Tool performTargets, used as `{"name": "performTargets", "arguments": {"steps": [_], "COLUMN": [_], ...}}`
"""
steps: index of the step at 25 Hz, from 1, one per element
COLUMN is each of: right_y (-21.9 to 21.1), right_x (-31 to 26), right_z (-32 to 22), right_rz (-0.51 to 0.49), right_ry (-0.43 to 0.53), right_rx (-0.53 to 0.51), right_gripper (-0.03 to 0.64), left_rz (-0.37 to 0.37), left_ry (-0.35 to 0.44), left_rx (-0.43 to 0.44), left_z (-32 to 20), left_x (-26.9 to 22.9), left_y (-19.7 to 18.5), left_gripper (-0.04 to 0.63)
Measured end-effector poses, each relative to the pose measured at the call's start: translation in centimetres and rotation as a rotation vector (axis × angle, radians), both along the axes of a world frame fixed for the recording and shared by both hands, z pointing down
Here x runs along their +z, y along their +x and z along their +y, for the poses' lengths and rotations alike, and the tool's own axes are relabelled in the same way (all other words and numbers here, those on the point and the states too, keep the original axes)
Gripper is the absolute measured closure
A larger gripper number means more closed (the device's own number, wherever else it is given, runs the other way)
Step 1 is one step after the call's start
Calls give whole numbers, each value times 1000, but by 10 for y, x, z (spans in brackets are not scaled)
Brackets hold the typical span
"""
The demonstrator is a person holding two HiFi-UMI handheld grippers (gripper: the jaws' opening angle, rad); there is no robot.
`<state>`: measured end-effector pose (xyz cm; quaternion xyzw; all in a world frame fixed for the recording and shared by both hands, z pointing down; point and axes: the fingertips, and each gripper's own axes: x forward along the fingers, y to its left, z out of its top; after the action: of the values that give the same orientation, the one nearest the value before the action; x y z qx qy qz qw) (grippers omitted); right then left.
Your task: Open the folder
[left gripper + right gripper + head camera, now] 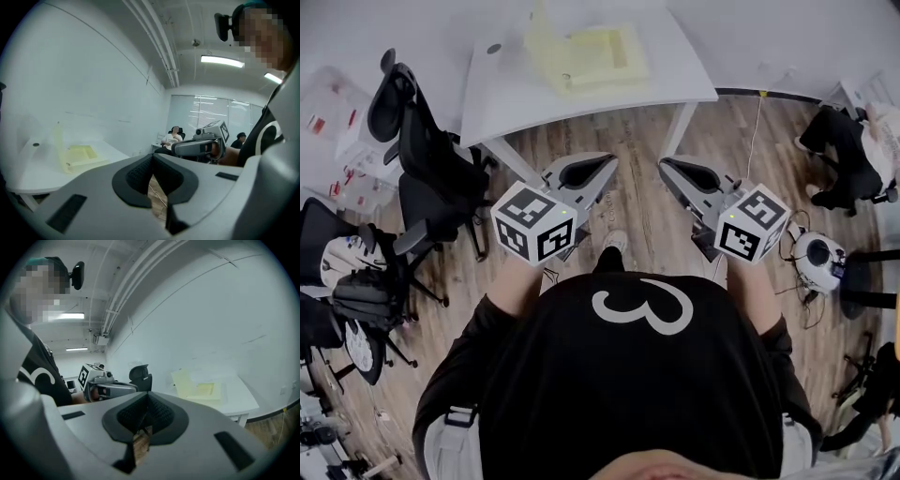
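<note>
In front of the person's chest, head view: left gripper (598, 167) and right gripper (673, 171) are held side by side over wooden floor, well apart from the table (684, 75). One pale yellow folder (591, 56) lies on that one white table, touching neither gripper. Grippers counted: two.

Left gripper view: fingers are closed, the dark pads (140, 173) meeting at the tip with nothing between them. The folder (77, 154) sits on the table (28, 176) off to the left, one leaf standing up, the rest flat. Two seated people show far back.

Right gripper view: fingers are together here too, pads (159, 413) touching, nothing gripped. The folder (199, 389) rests on the table (241, 401) to the right. One black chair (140, 376) stands beside that table.
</note>
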<state>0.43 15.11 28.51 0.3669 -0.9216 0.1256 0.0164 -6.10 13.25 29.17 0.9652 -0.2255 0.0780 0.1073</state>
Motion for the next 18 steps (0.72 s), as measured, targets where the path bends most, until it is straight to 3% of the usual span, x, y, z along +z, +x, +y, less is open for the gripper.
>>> {"name": "performTargets", "arguments": {"steps": [18], "right_y": [-6], "right_x": [1], "right_z": [39], "right_rz": [-4], "right_ry": [7], "right_rx": [20], "right_gripper": [594], "left_rz": [-22], "left_ry": [22], "left_rx": [65], "left_z": [45], "left_x": [5], "left_y": [15], "left_gripper": [578]}}
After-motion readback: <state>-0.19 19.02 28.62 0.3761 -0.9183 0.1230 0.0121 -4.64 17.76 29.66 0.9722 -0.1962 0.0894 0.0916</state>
